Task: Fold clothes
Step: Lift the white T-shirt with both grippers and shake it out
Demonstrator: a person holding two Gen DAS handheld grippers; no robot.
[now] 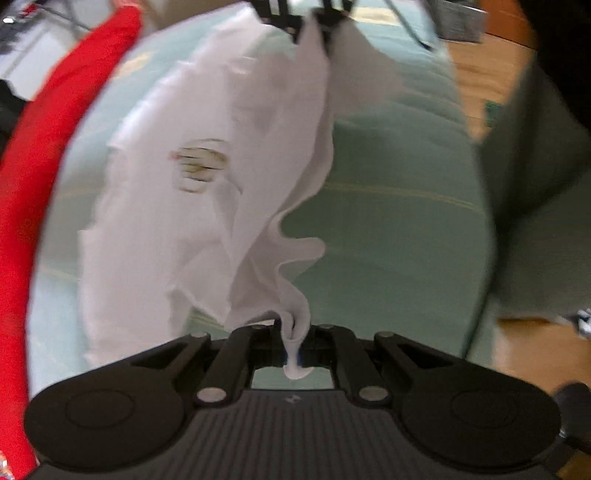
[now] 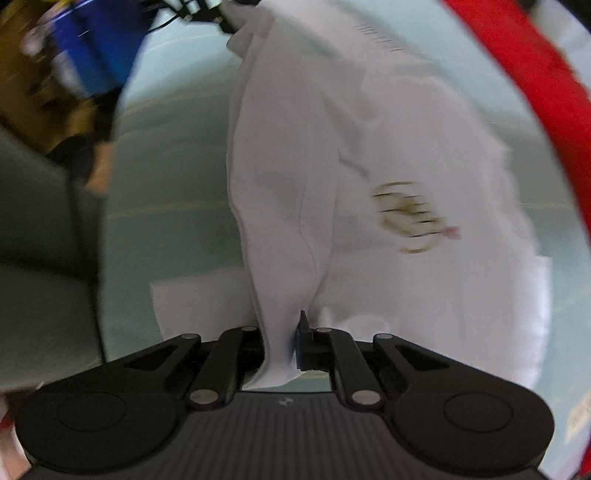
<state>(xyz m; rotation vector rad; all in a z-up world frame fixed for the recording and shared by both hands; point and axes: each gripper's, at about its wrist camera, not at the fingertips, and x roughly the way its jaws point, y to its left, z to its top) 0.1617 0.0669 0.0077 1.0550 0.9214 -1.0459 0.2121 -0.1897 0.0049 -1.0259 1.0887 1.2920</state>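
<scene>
Left wrist view is pretty blurry, but the left gripper (image 1: pixel 293 350) has its fingers pinched tight on a bunched edge of the white shirt (image 1: pixel 207 177); a little tuft of cloth pokes out below the pinch. The shirt stretches away from there across the pale green bed (image 1: pixel 399 192), with a round printed logo (image 1: pixel 199 168) showing on it; at the far end the right gripper (image 1: pixel 314 26) has another edge of the shirt, seen small at the top of the frame. A red garment (image 1: pixel 55 122) lies along the left side of the bed; wooden floor (image 1: pixel 480 85) shows off to the right.

Right wrist view: the right gripper (image 2: pixel 291 347) is clamped closed on a thick fold of the same shirt; the cloth runs up between its fingers and spreads to the right, logo visible there too; the red garment curves along the upper right.
</scene>
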